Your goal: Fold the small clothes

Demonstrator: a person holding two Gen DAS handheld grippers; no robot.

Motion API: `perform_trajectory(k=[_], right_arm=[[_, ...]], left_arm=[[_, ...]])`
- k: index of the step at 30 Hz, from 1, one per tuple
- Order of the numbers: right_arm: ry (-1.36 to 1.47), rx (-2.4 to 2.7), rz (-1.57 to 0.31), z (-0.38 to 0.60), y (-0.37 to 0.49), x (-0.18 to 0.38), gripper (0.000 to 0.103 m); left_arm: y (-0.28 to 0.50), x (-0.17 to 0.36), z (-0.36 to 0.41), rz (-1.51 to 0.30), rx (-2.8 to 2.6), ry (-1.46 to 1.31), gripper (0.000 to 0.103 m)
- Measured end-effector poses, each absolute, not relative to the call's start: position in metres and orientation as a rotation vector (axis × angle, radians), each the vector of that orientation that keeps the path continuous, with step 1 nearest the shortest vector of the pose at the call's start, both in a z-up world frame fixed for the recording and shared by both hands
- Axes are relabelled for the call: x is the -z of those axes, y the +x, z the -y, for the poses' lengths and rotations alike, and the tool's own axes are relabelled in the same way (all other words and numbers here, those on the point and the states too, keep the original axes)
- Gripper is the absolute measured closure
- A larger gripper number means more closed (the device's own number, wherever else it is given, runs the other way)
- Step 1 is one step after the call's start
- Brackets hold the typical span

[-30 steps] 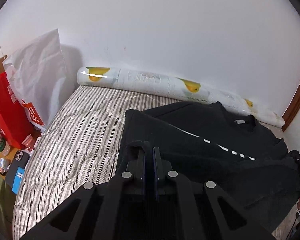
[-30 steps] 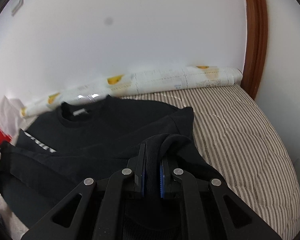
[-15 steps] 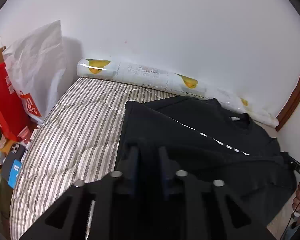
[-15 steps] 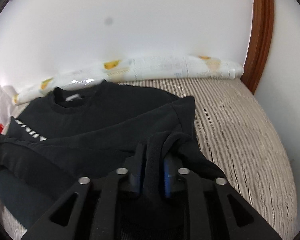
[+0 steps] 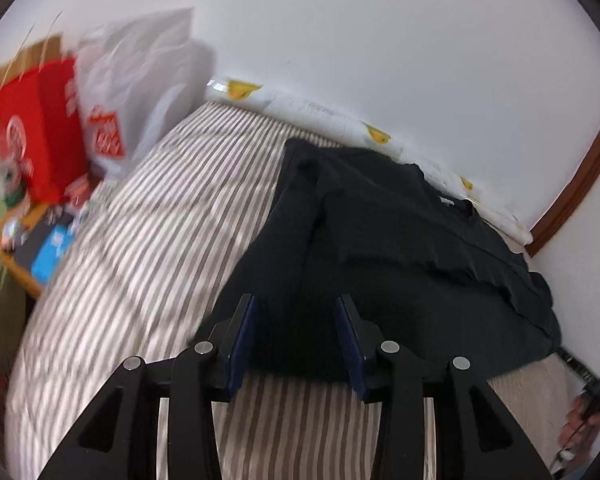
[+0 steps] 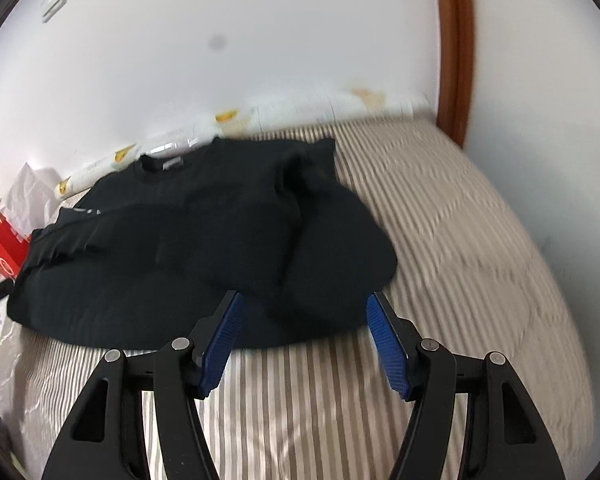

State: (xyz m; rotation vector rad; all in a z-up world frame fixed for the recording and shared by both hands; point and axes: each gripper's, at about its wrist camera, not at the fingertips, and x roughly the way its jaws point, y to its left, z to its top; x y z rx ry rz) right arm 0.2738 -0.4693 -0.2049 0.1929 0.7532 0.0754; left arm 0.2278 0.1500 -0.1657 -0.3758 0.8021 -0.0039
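While the black sweatshirt (image 5: 400, 248) (image 6: 204, 236) lies doubled over on the striped bed cover (image 5: 140, 240) (image 6: 460, 232), its lower half laid up over its chest, both of my grippers hang spread above the cover with nothing between their blue pads. My left gripper (image 5: 296, 320) stands with jaws apart at the near edge of the sweatshirt, whose dark fabric shows in the gap between the pads; whether either pad touches the cloth I cannot tell. My right gripper (image 6: 304, 320) gapes wider still, its fingers framing the sweatshirt's near rounded edge from just short of the cloth, striped cover showing beneath them. The sweatshirt's collar (image 6: 156, 164) points toward the white wall (image 5: 380, 40) (image 6: 260, 40), and a strip of white lettering (image 6: 85, 210) peeks out at the fold. A sleeve is tucked in along one side, leaving a raised ridge of fabric. Beyond the sweatshirt, a long white roll printed with yellow fruit (image 5: 340, 116) (image 6: 148, 152) lies along the foot of the wall. Past the sweatshirt's side in the left view, a white plastic bag (image 5: 136, 88) and a red paper bag (image 5: 36, 128) lean together beyond the edge of the cover, with small clutter on a low surface beside them, too blurred to name. On the sweatshirt's other side, a brown wooden frame (image 5: 580, 168) (image 6: 454, 52) rises against the wall
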Motion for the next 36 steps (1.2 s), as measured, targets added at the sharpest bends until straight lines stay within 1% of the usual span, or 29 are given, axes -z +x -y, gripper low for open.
perform_trajectory(k=[4,8,18,21,28,31,32,36], right_arm=[[0.229,-0.071,-0.784,0.474,0.257,0.222,0.039],[0.287,-0.072,-0.779,0.479,0.244,0.228,0.039],[0.345,-0.065,-0.779,0.483,0.254,0.223,0.039],[0.376,-0.059,-0.784,0.485,0.264,0.224,0.039],[0.472,-0.047,-0.800,0.492,0.293,0.232,0.036],[0.510,-0.054,-0.798,0.493,0.305,0.235,0.034],[0.521,-0.057,-0.799,0.493,0.308,0.236,0.033],[0.524,-0.054,-0.795,0.491,0.319,0.241,0.032]], left_arm=[[0.204,0.178,-0.156,-0.822,0.005,-0.456,0.062],[0.195,0.193,-0.161,-0.842,0.011,-0.537,0.062],[0.217,0.216,-0.163,-0.852,0.094,-0.716,0.061],[0.222,0.218,-0.163,-0.826,0.103,-0.752,0.059],[0.242,0.219,-0.163,-0.816,0.097,-0.764,0.058],[0.250,0.217,-0.159,-0.819,0.081,-0.731,0.058],[0.252,0.215,-0.156,-0.821,0.076,-0.707,0.060],[0.258,0.212,-0.151,-0.831,0.057,-0.661,0.060]])
